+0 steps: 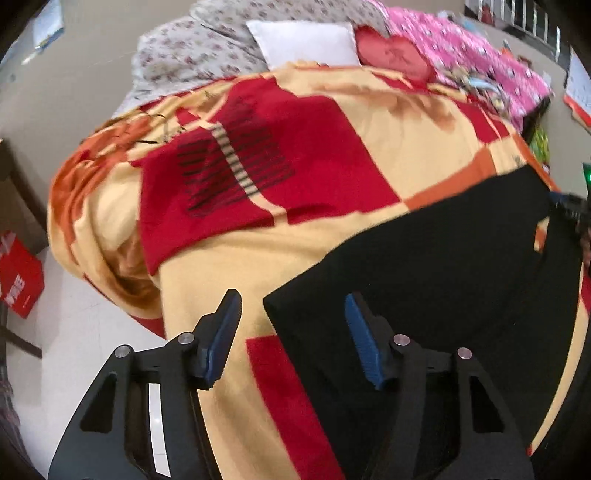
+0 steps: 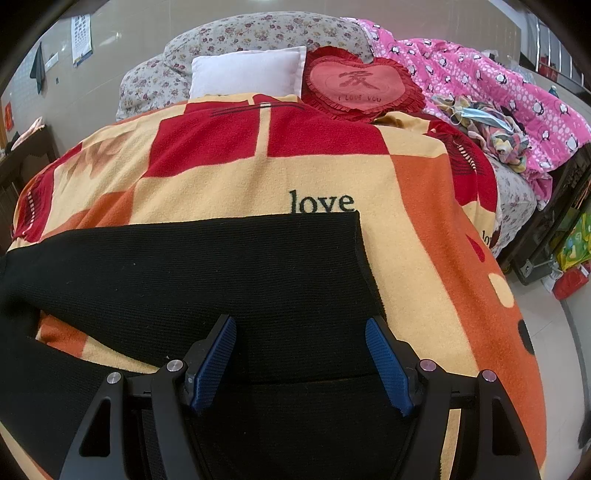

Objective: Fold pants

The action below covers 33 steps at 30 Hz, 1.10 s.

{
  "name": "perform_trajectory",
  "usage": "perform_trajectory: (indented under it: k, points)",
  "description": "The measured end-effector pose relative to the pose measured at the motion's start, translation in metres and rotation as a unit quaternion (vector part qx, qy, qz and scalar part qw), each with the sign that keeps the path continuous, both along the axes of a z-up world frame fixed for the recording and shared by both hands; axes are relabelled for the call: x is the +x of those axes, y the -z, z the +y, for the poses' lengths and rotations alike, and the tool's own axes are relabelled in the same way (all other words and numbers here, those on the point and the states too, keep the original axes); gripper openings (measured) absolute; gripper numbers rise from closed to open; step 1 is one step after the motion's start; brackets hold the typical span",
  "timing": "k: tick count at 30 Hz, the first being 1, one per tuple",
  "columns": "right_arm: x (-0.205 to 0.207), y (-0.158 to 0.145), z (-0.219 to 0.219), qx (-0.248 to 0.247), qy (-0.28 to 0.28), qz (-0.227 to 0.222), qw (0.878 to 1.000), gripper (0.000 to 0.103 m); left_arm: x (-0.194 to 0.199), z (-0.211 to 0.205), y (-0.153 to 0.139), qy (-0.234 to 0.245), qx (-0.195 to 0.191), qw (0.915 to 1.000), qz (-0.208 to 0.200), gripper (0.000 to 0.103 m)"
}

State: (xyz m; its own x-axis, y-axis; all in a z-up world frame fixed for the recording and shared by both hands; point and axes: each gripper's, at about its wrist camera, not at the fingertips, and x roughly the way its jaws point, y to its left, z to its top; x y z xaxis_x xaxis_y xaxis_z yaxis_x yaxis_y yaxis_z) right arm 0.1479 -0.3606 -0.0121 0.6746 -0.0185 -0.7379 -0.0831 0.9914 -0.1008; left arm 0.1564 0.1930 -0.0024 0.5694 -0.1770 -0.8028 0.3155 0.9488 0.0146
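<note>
Black knit pants point(image 2: 207, 269) lie flat on a red, yellow and orange blanket point(image 2: 229, 177) on a bed. In the left wrist view the pants point(image 1: 424, 280) fill the lower right, with a leg end near my fingers. My left gripper point(image 1: 291, 339) is open and empty, hovering over that end's corner. My right gripper point(image 2: 301, 365) is open and empty, just above the pants near their right edge. The other gripper shows at the right edge of the left wrist view point(image 1: 570, 210).
A white pillow point(image 2: 247, 74), a red heart cushion point(image 2: 360, 86), a floral quilt point(image 2: 258, 33) and a pink quilt point(image 2: 498, 92) lie at the head of the bed. A red box point(image 1: 18, 280) stands on the floor at left. Bags point(image 2: 572, 251) sit on the floor at right.
</note>
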Motion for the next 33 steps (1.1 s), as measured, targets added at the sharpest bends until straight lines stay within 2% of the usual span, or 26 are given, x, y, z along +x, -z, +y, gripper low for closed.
perform_trajectory:
  k: [2,6,8,10,11,12,14,22,26,27,28,31,33]
  points:
    - [0.000,0.000,0.000,0.000,0.000,0.000,1.000,0.070,0.007,0.002,0.004,0.004,0.003,1.0000,0.002,0.055]
    - [0.000,0.000,0.000,0.000,0.000,0.000,1.000,0.070,0.014,0.007,0.007,0.009,-0.031,0.9994,0.014,0.054]
    - [0.000,0.000,0.000,-0.001,0.000,0.000,1.000,0.070,0.016,0.006,0.010,0.015,-0.045,0.9987,0.021,0.043]
    - [0.000,0.000,0.000,0.000,0.000,0.000,1.000,0.071,0.014,0.003,0.009,0.019,-0.049,0.9984,0.019,0.036]
    - [0.000,0.000,0.000,-0.001,0.000,0.000,1.000,0.071,0.013,0.002,0.008,0.020,-0.046,0.9986,0.016,0.024]
    - [0.000,0.000,0.000,-0.001,0.000,0.000,1.000,0.071,0.012,0.001,0.007,0.019,-0.041,0.9989,0.014,0.017]
    - [0.000,0.000,0.000,0.000,0.000,0.000,1.000,0.071,0.008,-0.002,0.003,0.017,-0.030,0.9994,0.007,0.008]
    - [0.000,0.000,0.000,0.000,0.001,0.001,1.000,0.071,-0.027,-0.023,-0.030,0.010,0.012,0.9991,-0.039,0.005]
    - [0.002,-0.004,-0.005,0.014,-0.007,0.009,1.000,0.068,-0.042,-0.040,-0.047,-0.020,0.032,0.9975,-0.060,0.005]
    - [0.005,-0.010,-0.009,0.021,-0.009,0.020,1.000,0.057,-0.045,-0.041,-0.049,-0.026,0.033,0.9972,-0.062,0.005]
    - [0.008,-0.021,-0.018,0.036,-0.006,0.022,0.999,0.054,-0.047,-0.045,-0.053,-0.035,0.033,0.9965,-0.068,0.005]
    - [0.011,-0.065,-0.056,0.097,0.041,-0.020,0.994,0.055,-0.053,-0.052,-0.058,-0.051,0.035,0.9949,-0.080,0.005]
    - [0.028,-0.076,-0.073,0.127,0.057,0.011,0.990,0.055,-0.054,-0.055,-0.061,-0.060,0.027,0.9942,-0.085,0.005]
